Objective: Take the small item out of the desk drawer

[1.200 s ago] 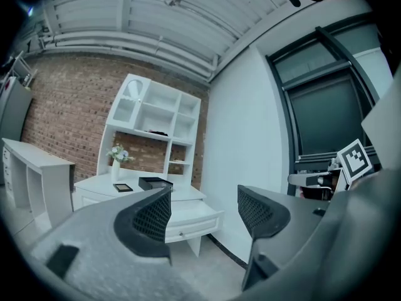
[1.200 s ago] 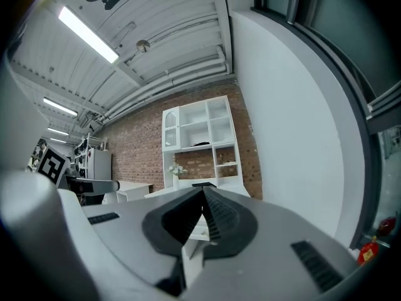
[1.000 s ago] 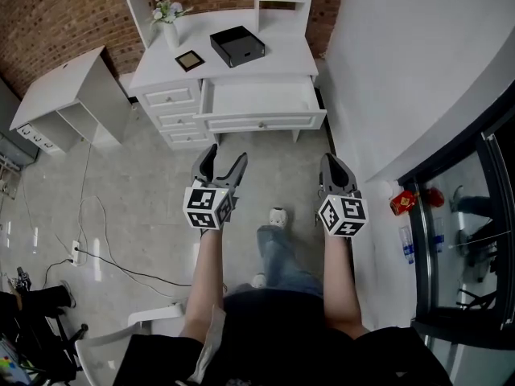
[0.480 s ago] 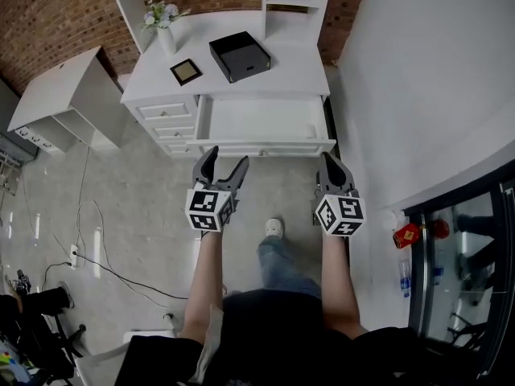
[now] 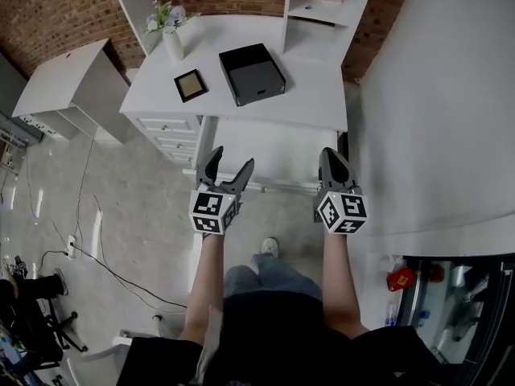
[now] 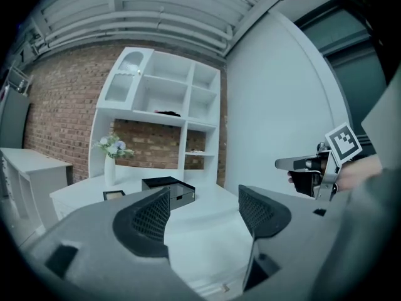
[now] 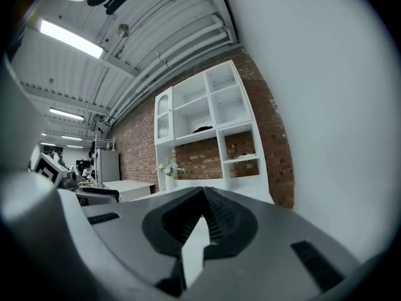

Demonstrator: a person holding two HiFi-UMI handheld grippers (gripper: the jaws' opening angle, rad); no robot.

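Left tool (image 5: pixel 230 161) wide open, empty; right tool (image 5: pixel 331 154) closed, empty; both near the open drawer (image 5: pixel 278 147).

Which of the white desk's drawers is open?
The wide white centre drawer, pulled out; the small stacked drawers at its left are all shut.

The counter (image 5: pixel 314 87) is smooth, matt white paint. The brick wall (image 5: pixel 48 14) is rough and red-brown. The floor (image 5: pixel 137 207) is glossy grey stone. The black box (image 5: pixel 252 72) looks matt. The left hand-held gripper (image 5: pixel 230 158) and right hand-held gripper (image 5: pixel 331 156) are matt dark-grey plastic with ribbed pads (image 6: pixel 152 215).
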